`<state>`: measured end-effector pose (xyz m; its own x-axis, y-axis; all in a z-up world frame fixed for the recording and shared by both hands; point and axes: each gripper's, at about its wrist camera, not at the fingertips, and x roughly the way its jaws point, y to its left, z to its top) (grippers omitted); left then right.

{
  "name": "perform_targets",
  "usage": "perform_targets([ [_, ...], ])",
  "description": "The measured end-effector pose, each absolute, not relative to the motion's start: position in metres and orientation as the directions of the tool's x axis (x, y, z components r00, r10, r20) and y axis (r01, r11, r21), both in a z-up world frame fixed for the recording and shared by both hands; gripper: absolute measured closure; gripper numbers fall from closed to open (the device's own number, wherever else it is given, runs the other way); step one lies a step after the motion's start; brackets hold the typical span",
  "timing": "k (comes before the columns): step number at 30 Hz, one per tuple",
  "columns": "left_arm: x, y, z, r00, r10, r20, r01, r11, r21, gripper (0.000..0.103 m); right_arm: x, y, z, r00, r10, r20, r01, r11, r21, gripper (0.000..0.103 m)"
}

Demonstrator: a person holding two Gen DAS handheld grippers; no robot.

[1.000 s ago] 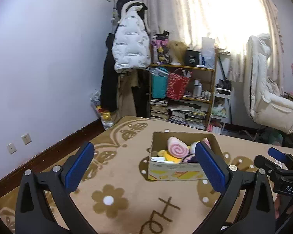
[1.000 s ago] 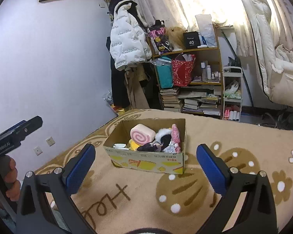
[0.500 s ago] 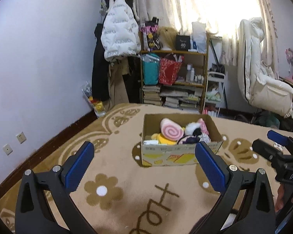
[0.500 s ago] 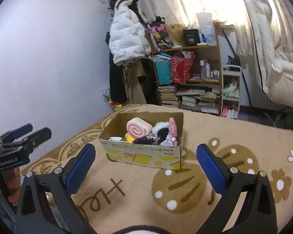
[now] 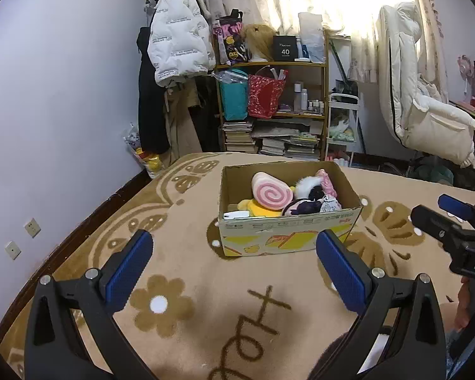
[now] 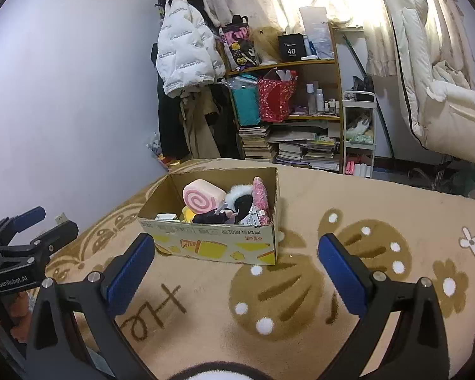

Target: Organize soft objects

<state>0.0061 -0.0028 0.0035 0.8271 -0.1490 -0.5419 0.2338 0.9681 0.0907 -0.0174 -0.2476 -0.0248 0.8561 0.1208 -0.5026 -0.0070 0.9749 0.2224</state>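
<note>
An open cardboard box (image 5: pixel 288 237) stands on a tan patterned blanket (image 5: pixel 190 285). It holds a pink swirl-roll plush (image 5: pixel 270 193), a yellow plush (image 5: pixel 253 207), a black-and-white furry toy (image 5: pixel 310 190) and a pink plush (image 5: pixel 327 183). The box (image 6: pixel 215 243) and the swirl roll (image 6: pixel 201 198) show in the right wrist view too. My left gripper (image 5: pixel 234 266) is open and empty, just short of the box. My right gripper (image 6: pixel 236 269) is open and empty, near the box front. A dark rounded shape (image 6: pixel 218 370) sits at the bottom edge.
A bookshelf (image 5: pixel 272 107) with bags, books and bottles stands behind the bed. A white puffer jacket (image 5: pixel 177 41) hangs at the wall. A cream padded chair (image 5: pixel 421 107) is at the right. The other gripper shows at the side in each view (image 5: pixel 452 228) (image 6: pixel 22 253).
Both grippers have moved closer to the box and tilted down a little, so the box looks larger and lower in the views. Both stay open and empty.
</note>
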Motion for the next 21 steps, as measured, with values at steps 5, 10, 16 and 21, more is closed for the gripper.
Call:
perform_targets([
  [5, 0.008, -0.003, 0.003, 0.825, -0.152, -0.545, 0.234, 0.968, 0.085, 0.001, -0.018, -0.243, -0.025, 0.856, 0.107, -0.506, -0.003, 0.979, 0.202, 0.0],
  [10, 0.006, -0.003, 0.003, 0.832, -0.141, -0.537, 0.223, 0.971, 0.09, 0.001, -0.018, -0.235, -0.025, 0.851, 0.107, -0.514, -0.024, 0.986, 0.166, 0.0],
  [16, 0.006, -0.004, 0.003, 0.828, -0.134, -0.545, 0.221, 0.971, 0.096, 0.001, -0.018, -0.231, -0.027, 0.844, 0.111, -0.525, -0.038, 0.988, 0.148, 0.0],
  [21, 0.005, -0.005, 0.003, 0.827, -0.131, -0.546, 0.217, 0.972, 0.095, 0.001, -0.019, -0.23, -0.027, 0.843, 0.112, -0.526, -0.039, 0.988, 0.147, 0.0],
])
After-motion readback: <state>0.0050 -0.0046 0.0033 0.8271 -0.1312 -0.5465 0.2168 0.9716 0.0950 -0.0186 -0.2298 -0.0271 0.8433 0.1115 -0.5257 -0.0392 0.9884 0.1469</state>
